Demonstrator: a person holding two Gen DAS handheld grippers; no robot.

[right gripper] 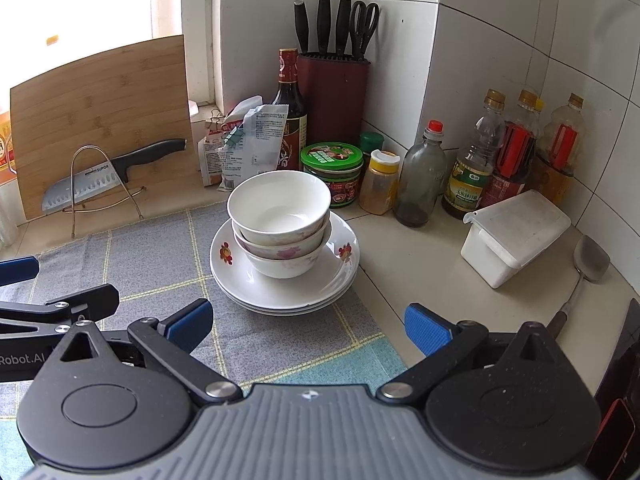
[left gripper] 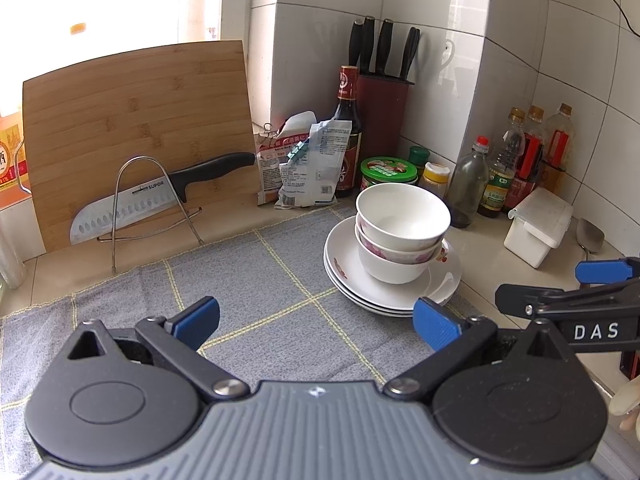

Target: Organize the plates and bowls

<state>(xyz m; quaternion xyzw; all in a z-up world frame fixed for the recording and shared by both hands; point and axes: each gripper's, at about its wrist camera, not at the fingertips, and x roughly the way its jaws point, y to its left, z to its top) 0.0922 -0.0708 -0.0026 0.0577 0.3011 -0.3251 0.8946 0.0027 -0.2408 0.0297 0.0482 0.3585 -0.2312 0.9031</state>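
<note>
3 bowls (right gripper: pixel 279 216) sit nested one inside another on a stack of 3 plates (right gripper: pixel 248 280). The stack rests at the right edge of the grey cloth (left gripper: pixel 248 280) that covers the bench (right gripper: pixel 420 280), toward the back of it, with its right side overhanging onto bare benchtop.

The left gripper (left gripper: pixel 316 322) hovers over the cloth near the front of the bench, jaws spread wide and holding nothing; its right pad lies just in front of the plates. The right gripper (right gripper: pixel 308 326) hangs close beside it, also wide open and empty, with the plates just ahead between its pads (right gripper: pixel 426 328).

Along the back edge, a board (left gripper: pixel 136 120) leans against the wall at the left with a knife (left gripper: pixel 160 196) propped in a wire rack (left gripper: pixel 132 208). To its right stand bags (left gripper: pixel 304 160), a dark bottle (left gripper: pixel 348 120) and a knife block (left gripper: pixel 382 116) in the back corner. A green-lidded jar (right gripper: pixel 332 168) and several more bottles (right gripper: pixel 476 160) line the right wall, with a white box (right gripper: pixel 516 236) and a spatula (right gripper: pixel 588 264) by the right edge.
</note>
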